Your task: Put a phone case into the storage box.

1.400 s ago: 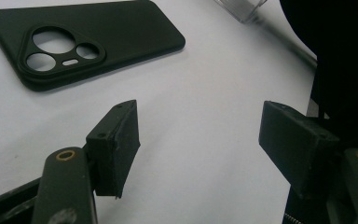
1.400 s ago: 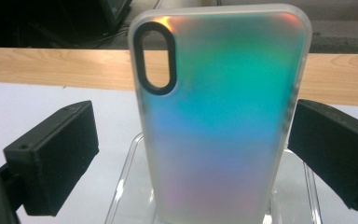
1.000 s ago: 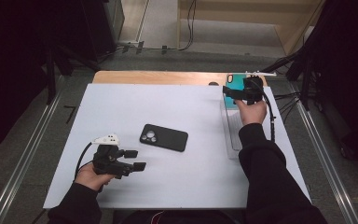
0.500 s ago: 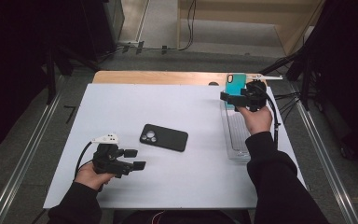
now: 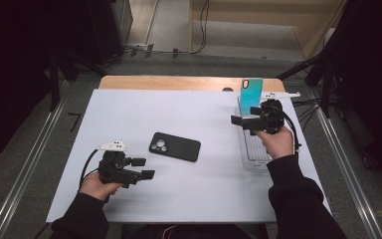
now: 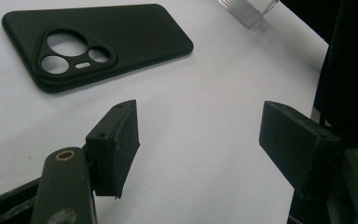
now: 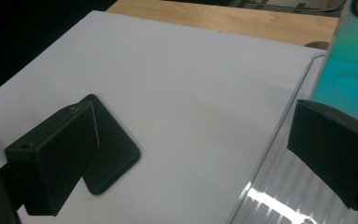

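The right tool [image 5: 242, 120] is now drawing back toward the person, its jaws spread wide and carrying nothing. A second ago it was up at the far end of the clear tray [image 5: 252, 149], right against the teal phone case [image 5: 251, 95]; half a second ago it was easing off. The teal case is standing upright at the tray's far end, leaning there on its own, so the placing step looks finished and the hand seems free for the next piece.

The tray is sitting along the right edge of the white worktop [image 5: 129, 114], and apart from the teal case at its far end I cannot make out anything else inside it. In the right tool's own view the teal case [image 7: 354, 70] is rising just beyond the right jaw, with the tray's ribbed floor [image 7: 279, 196] below.

The black phone case [image 5: 174, 146] is lying flat, camera holes up, in the middle of the worktop, outside the tray. The left tool [image 5: 143, 168] is resting near it, low on the worktop, unmoved across the second, jaws released and holding nothing. Its view shows the black case [image 6: 93, 44] just ahead.
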A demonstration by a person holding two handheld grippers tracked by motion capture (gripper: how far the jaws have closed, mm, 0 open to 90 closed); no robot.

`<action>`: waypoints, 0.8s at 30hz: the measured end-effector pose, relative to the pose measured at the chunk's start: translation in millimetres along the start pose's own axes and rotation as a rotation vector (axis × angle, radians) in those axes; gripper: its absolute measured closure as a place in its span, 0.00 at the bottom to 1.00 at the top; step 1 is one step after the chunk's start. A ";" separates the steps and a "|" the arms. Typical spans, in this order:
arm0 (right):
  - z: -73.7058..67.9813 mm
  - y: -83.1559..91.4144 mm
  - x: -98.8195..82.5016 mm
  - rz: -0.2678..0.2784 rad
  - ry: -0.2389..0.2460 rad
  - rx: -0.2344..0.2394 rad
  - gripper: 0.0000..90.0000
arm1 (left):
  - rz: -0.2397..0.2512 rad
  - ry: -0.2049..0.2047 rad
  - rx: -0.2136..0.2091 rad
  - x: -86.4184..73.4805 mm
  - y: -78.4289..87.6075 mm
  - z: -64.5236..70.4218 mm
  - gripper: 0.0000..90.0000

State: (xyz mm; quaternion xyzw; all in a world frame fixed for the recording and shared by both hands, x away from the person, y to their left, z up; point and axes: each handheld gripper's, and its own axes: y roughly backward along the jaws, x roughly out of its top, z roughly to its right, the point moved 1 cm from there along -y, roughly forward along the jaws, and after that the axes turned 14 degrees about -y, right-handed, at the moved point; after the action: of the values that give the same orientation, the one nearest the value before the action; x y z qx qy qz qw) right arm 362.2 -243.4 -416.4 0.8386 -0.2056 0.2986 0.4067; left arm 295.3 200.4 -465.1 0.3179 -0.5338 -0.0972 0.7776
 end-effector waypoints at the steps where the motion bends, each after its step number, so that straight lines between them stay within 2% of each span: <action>1: -0.6 0.1 -2.2 -0.004 -0.001 0.013 0.01 | -0.003 0.001 0.000 0.0 0.1 -0.4 0.32; 2: -1.0 0.4 -4.1 -0.009 -0.006 0.026 0.01 | -0.005 0.001 0.001 -0.1 0.2 -0.5 0.32; 9: -8.8 4.8 -14.9 -0.033 0.040 0.071 0.01 | -0.004 0.000 0.005 -0.5 1.9 -0.6 0.32; 11: -11.6 5.7 -17.7 -0.035 0.054 0.083 0.06 | 0.000 0.004 0.006 -0.6 2.5 -1.1 0.32; 18: -21.3 4.5 -25.6 -0.057 0.090 0.133 0.06 | 0.006 0.009 0.012 -2.0 5.3 -2.0 0.32; 24: -32.6 1.0 -36.5 -0.113 0.121 0.179 0.06 | 0.015 0.015 0.020 -2.9 8.9 -3.2 0.32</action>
State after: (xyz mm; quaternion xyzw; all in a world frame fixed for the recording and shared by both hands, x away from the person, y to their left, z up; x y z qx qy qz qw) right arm 323.9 -214.0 -424.2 0.8621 -0.1057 0.3425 0.3581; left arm 295.3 210.0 -462.8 0.3226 -0.5312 -0.0836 0.7789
